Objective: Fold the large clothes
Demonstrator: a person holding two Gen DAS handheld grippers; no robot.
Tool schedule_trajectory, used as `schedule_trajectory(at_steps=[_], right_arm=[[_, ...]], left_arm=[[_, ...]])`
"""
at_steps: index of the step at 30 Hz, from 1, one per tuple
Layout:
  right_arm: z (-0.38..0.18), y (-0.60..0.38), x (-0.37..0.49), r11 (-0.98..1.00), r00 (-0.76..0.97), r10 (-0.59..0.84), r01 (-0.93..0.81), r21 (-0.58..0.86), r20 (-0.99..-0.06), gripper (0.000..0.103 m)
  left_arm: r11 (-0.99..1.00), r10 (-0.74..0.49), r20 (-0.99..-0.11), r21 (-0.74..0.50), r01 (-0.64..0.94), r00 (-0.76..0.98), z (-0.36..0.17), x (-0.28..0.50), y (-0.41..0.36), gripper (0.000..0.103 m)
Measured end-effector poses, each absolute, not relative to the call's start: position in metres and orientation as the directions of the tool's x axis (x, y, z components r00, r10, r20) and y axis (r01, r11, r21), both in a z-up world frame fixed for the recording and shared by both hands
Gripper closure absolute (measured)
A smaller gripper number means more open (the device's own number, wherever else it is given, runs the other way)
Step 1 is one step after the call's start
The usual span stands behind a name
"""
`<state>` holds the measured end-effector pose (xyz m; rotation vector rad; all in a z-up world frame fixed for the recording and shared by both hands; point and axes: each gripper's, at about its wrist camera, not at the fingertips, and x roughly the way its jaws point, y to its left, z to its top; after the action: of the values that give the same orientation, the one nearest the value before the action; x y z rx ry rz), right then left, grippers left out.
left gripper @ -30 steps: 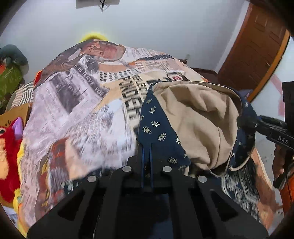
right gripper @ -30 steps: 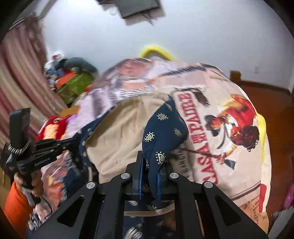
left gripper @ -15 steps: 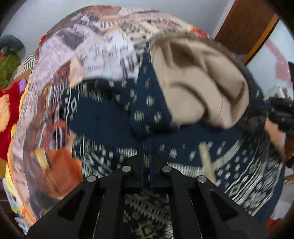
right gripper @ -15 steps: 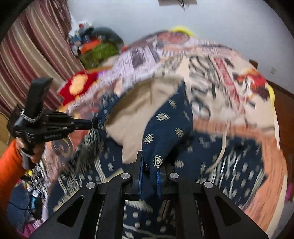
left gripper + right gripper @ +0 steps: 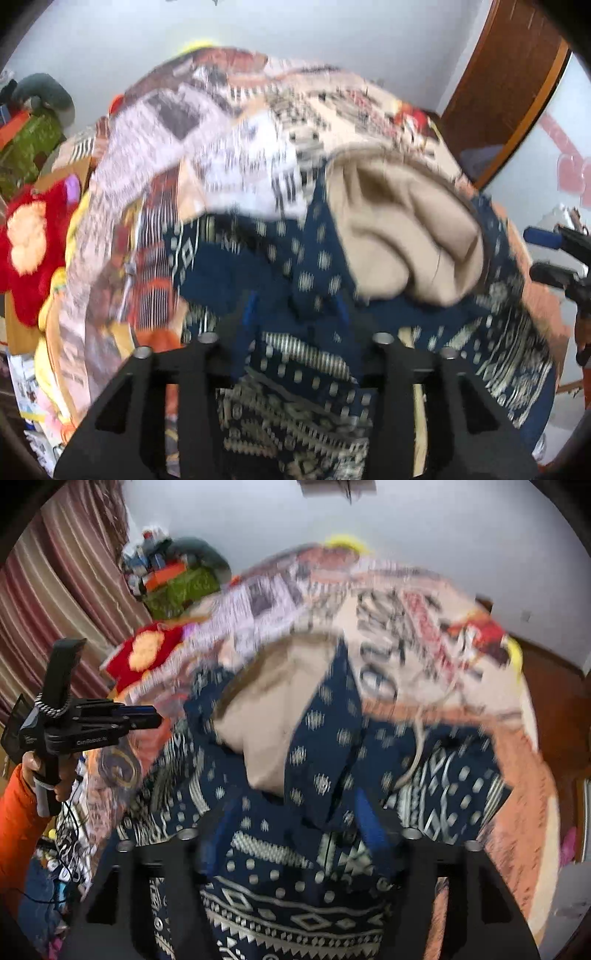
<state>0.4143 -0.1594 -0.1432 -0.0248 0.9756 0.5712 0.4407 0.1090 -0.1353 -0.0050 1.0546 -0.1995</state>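
A navy hooded garment with white patterns (image 5: 295, 369) and a beige hood lining (image 5: 402, 240) lies on the bed; it also shows in the right wrist view (image 5: 325, 760). My left gripper (image 5: 295, 317) is open just above the navy cloth, its blue fingertips (image 5: 250, 310) spread apart. My right gripper (image 5: 288, 834) is open too, with the hood edge lying loose between its blue fingers (image 5: 367, 819). The left gripper also shows in the right wrist view (image 5: 147, 716), and the right gripper in the left wrist view (image 5: 543, 251). Both views are motion-blurred.
A printed bedspread (image 5: 229, 147) covers the bed. A red plush toy (image 5: 29, 240) and green bag (image 5: 26, 151) lie at the left. A wooden door (image 5: 506, 85) is at the right; striped curtains (image 5: 55, 602) hang left in the right wrist view.
Both grippers were shut on the navy hood edge; they have lowered it onto the garment and opened, letting the cloth go.
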Motion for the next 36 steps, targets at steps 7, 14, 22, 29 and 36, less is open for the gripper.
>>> schedule_trajectory(at_steps=[7,14,22,29,36], right_arm=[[-0.134,-0.15,0.472,0.851,0.426,0.461,-0.461,0.251,-0.778,0.034],[-0.178,-0.147,0.555,0.864,0.334,0.469,-0.367,0.345,-0.818,0.034],[-0.217,-0.138,0.591,0.846,0.25,0.504,-0.333,0.416,-0.827,0.062],[-0.213,-0.132,0.583,0.841,0.285,0.509,-0.367,0.398,-0.812,0.092],[-0.168,-0.141,0.545,0.823,0.355,0.541,-0.409,0.393,-0.762,0.095]], left_arm=[[0.979,-0.17,-0.859,-0.09,0.186,0.483,-0.138,0.502,0.087,0.053],[0.975,-0.187,-0.889,-0.115,0.19,0.419,-0.18,0.562,0.067,0.053],[0.973,-0.179,-0.908,-0.106,0.205,0.379,-0.213,0.586,0.051,0.064],[0.967,-0.16,-0.895,-0.058,0.249,0.416,-0.202,0.57,0.047,0.096],[0.956,-0.201,-0.838,-0.054,0.289,0.507,-0.132,0.512,0.057,0.096]])
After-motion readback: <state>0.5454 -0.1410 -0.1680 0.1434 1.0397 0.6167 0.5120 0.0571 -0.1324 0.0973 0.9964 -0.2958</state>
